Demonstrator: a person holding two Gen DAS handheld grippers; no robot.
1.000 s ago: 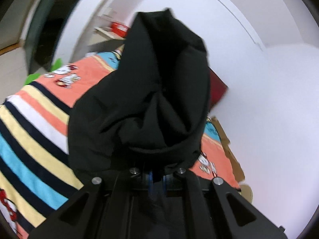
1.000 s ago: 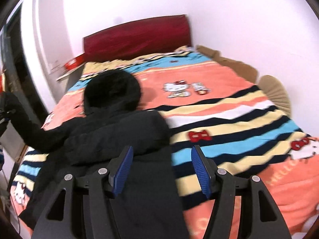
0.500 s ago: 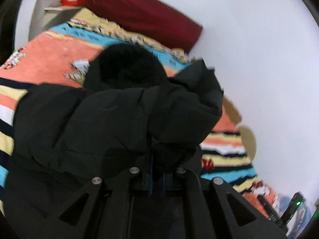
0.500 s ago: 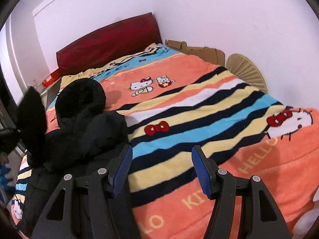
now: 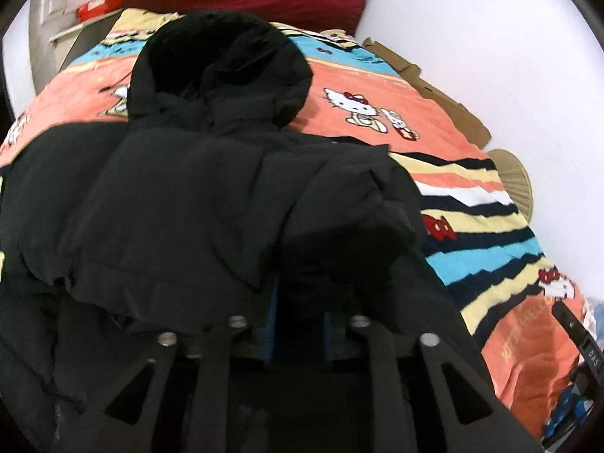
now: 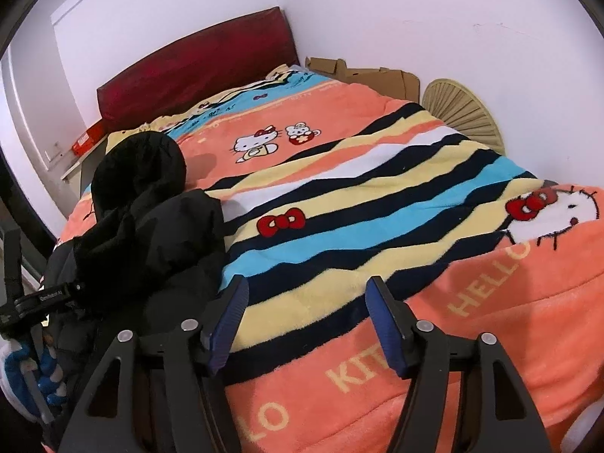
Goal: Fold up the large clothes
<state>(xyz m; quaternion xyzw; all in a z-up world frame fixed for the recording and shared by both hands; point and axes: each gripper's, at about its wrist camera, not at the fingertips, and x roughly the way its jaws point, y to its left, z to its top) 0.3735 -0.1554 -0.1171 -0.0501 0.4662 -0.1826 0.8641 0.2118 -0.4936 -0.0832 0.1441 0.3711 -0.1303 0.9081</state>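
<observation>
A black hooded puffer jacket [image 5: 181,188] lies on the striped Hello Kitty blanket [image 5: 472,226], hood [image 5: 222,64] toward the red headboard. My left gripper [image 5: 298,324] is shut on the jacket's sleeve cuff [image 5: 351,234], which lies folded across the jacket's body. In the right wrist view the jacket [image 6: 158,226] lies at the left side of the bed. My right gripper [image 6: 305,317] is open and empty, low over the blanket [image 6: 377,234] to the right of the jacket. The left gripper's handle and gloved hand [image 6: 30,358] show at that view's left edge.
A red headboard [image 6: 196,68] stands at the far end against a white wall. Flattened cardboard [image 6: 370,75] and a woven fan [image 6: 464,113] lie along the bed's right side. A red box [image 5: 98,5] sits on a shelf at the far left.
My left gripper has carried the sleeve from high in the air down and across the jacket's body. My right gripper has shifted right, off the jacket and over bare blanket.
</observation>
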